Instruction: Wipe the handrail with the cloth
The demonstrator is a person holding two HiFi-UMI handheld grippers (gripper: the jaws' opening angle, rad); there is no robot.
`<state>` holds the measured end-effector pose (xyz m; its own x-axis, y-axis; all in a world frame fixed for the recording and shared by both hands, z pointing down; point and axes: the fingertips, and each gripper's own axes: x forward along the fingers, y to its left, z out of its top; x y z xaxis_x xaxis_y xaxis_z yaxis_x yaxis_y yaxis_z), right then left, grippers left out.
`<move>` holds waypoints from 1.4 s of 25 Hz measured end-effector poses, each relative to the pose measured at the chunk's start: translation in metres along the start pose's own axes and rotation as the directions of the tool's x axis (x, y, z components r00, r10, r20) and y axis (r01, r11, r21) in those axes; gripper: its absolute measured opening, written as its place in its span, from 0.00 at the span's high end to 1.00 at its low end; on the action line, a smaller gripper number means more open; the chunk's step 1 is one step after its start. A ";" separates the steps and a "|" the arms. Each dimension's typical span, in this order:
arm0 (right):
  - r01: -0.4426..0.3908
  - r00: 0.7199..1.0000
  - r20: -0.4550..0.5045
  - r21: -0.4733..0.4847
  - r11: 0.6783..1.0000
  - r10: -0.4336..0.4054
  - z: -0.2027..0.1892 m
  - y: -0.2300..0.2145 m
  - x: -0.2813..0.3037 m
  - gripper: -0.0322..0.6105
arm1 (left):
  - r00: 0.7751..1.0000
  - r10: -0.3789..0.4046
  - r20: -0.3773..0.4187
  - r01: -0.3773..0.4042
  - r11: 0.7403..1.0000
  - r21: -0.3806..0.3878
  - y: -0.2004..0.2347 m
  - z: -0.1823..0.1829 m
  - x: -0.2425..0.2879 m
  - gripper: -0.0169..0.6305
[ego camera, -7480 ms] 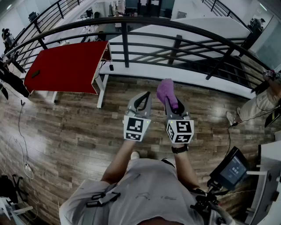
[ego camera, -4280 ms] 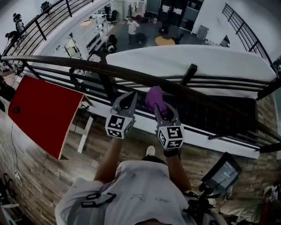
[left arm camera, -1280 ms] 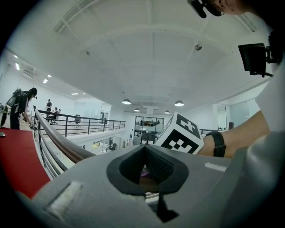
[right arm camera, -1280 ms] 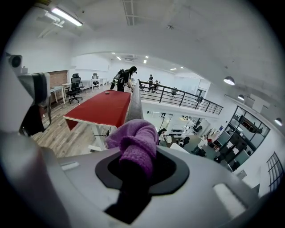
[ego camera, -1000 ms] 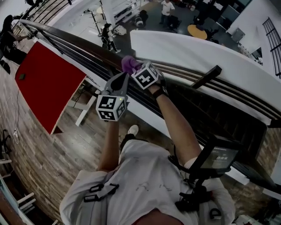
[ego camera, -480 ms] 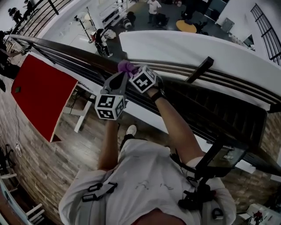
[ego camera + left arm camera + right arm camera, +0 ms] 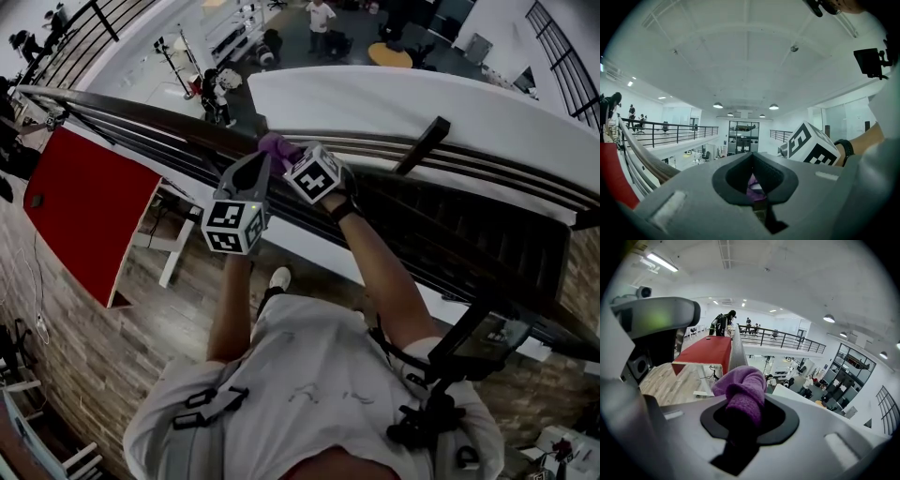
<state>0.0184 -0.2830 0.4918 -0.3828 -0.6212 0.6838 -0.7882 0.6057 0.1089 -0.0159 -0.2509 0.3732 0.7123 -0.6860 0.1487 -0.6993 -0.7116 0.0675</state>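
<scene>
A dark handrail (image 7: 141,114) runs from the upper left to the lower right in the head view. A purple cloth (image 7: 276,147) lies bunched on top of it, with my right gripper (image 7: 287,156) shut on the cloth. In the right gripper view the cloth (image 7: 742,386) bulges out of the jaws of that gripper (image 7: 744,403), and the rail (image 7: 737,350) leads away ahead. My left gripper (image 7: 256,164) is just left of it at the rail, shut and holding nothing. In the left gripper view its jaws (image 7: 752,157) meet, and a bit of purple cloth (image 7: 753,188) shows through the opening behind them.
A red table (image 7: 89,211) stands on the wood floor below left. A slanted post (image 7: 424,142) joins the rail to the right of the grippers. Beyond the rail is a drop to a lower floor with people (image 7: 321,17). A tablet on a stand (image 7: 487,337) is at my right.
Seconds ago both grippers were held over the floor, away from the rail; now the cloth rests on the rail. In the last second the grippers have barely shifted.
</scene>
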 end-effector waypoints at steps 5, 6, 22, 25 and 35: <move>0.021 1.000 0.000 0.006 1.000 -0.021 -0.010 -0.002 -0.011 0.80 | 0.999 -0.032 -0.010 0.033 0.999 0.010 -0.013 0.000 0.005 0.97; 0.025 1.000 -0.001 0.007 1.000 -0.025 -0.012 -0.003 -0.013 0.80 | 0.999 -0.039 -0.013 0.040 0.999 0.012 -0.016 -0.001 0.007 0.97; 0.062 0.998 -0.009 0.034 0.997 -0.062 -0.050 -0.011 -0.052 0.80 | 0.992 -0.120 -0.038 0.121 0.992 0.036 -0.061 -0.004 0.028 0.97; 0.071 0.997 -0.013 0.045 0.996 -0.071 -0.060 -0.014 -0.062 0.80 | 0.989 -0.143 -0.037 0.144 0.989 0.042 -0.074 0.000 0.034 0.97; 0.128 0.991 -0.036 0.094 0.987 -0.126 -0.095 -0.024 -0.094 0.79 | 0.976 -0.215 -0.045 0.217 0.974 0.058 -0.112 -0.002 0.047 0.97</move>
<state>0.1192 -0.1915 0.4934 -0.2634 -0.6742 0.6900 -0.8728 0.4712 0.1272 0.0958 -0.2029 0.3741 0.8424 -0.5096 0.1751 -0.5233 -0.8512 0.0405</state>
